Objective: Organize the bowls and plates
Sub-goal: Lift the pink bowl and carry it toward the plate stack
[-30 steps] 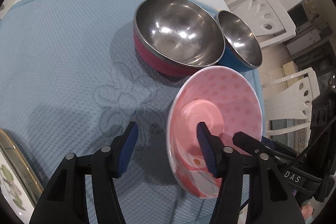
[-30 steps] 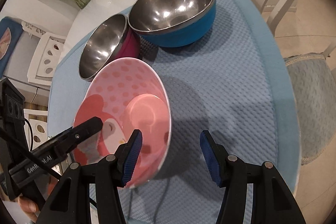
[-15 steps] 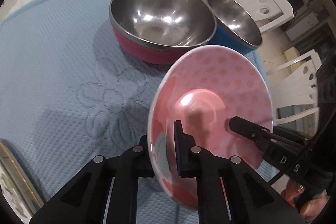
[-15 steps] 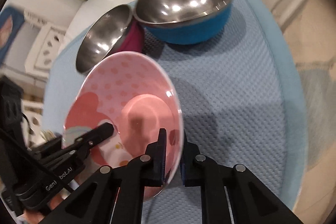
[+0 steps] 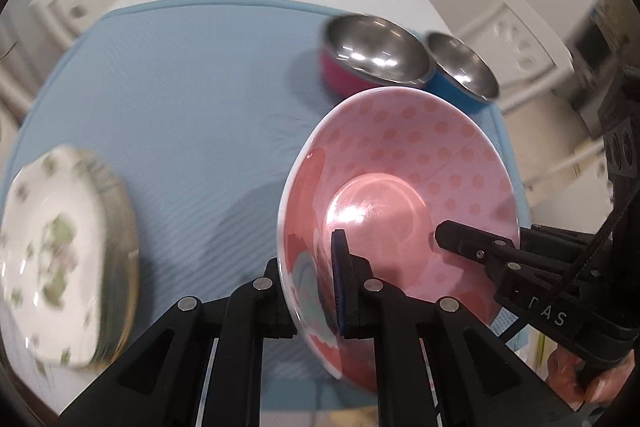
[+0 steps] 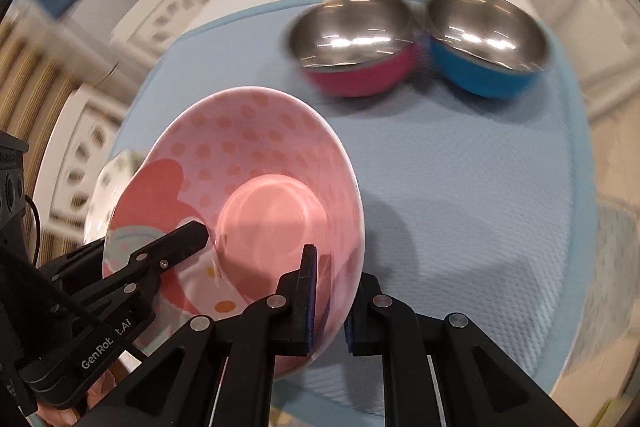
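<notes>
Clamped on opposite rims of the pink dotted bowl (image 5: 404, 167) by left gripper (image 5: 316, 291) and right gripper (image 6: 332, 303), jaws closed tight on the edge. Held tilted above the blue mat (image 5: 192, 83) (clear of the cloth). Farther back, touching: magenta steel bowl (image 6: 352, 43), blue steel bowl (image 6: 488, 43). Off left, floral plate (image 5: 52, 259), blurred.
</notes>
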Tool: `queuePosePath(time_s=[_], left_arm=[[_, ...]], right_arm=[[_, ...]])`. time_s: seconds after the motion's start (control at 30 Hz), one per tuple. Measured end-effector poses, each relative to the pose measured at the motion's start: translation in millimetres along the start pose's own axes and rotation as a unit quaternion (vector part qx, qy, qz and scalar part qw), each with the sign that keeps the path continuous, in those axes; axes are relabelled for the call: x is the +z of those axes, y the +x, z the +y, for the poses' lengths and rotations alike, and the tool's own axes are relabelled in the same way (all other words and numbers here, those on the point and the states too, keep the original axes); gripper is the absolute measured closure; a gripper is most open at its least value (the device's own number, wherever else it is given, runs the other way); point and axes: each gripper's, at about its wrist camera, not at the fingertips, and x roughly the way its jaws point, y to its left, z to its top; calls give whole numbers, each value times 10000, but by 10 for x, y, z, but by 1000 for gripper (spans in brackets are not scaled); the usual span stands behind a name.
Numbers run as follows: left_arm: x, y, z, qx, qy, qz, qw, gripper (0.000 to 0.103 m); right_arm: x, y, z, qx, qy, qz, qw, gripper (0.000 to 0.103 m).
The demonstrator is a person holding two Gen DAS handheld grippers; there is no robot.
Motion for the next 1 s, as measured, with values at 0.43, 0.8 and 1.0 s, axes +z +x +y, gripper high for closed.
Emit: queuePosePath(time_s=[0.43, 0.8, 1.0], left_arm=[[-403, -730, 751, 309, -810, -614, 9943, 93], [-704, -1006, 941, 486, -969, -758, 9912, 93], [-783, -1124, 1167, 584, -1305, -836, 9862, 93]], right_arm=[[-84, 61, 1065, 249, -1009, -109, 9945, 92], [-418, 95, 1456, 409, -908, 70, 9950, 91], [-428, 119, 1682, 582, -1143, 71, 9917, 91]])
